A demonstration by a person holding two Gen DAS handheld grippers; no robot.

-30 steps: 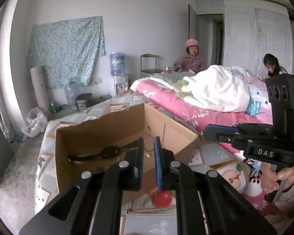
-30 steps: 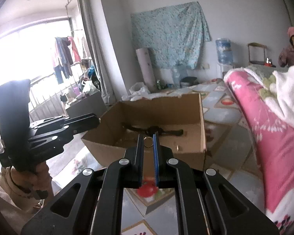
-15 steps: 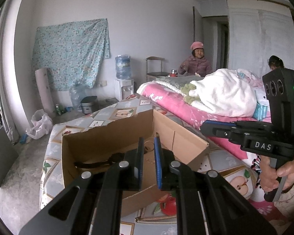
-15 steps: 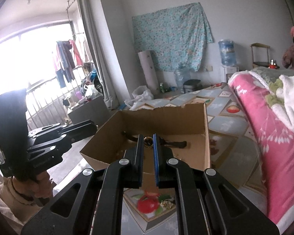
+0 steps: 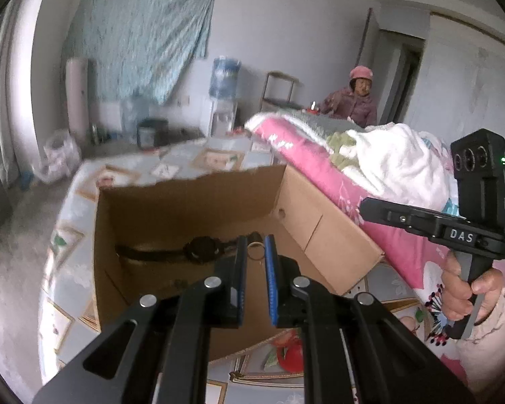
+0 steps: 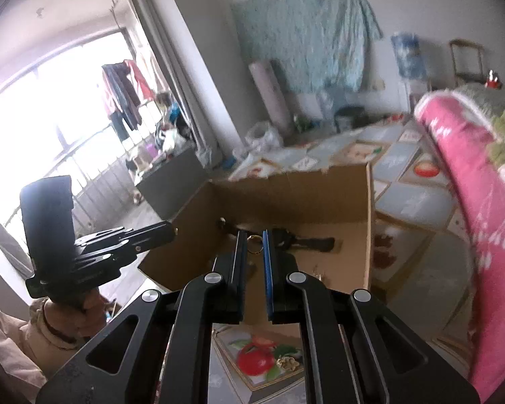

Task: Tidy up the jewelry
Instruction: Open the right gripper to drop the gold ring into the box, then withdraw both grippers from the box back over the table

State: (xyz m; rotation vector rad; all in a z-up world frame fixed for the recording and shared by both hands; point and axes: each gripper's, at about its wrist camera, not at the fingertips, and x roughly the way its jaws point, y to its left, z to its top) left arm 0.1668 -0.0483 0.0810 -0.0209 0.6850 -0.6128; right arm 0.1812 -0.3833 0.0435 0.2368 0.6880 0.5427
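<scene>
An open cardboard box (image 5: 185, 202) stands on the patterned bedspread, and a black wristwatch (image 5: 202, 250) lies on its floor. My left gripper (image 5: 255, 244) hovers over the near side of the box, shut on a thin ring (image 5: 256, 258) pinched at its fingertips. In the right wrist view my right gripper (image 6: 254, 237) is likewise shut on a gold ring (image 6: 254, 251), above the same box (image 6: 286, 195) and the watch (image 6: 306, 243). Each gripper shows in the other's view: the right one (image 5: 365, 203) beside the box, the left one (image 6: 170, 229) at its left corner.
A pink quilt (image 5: 320, 175) with white bedding piled on it runs along the box's right side. A small gold piece (image 6: 288, 363) lies on the bedspread in front of the box. A seated person (image 5: 357, 101), a water dispenser (image 5: 224, 101) and bags stand across the room.
Both grippers have moved forward over the box, which now looks larger and closer. The left view has rolled a little. Each ring stays pinched as before.
</scene>
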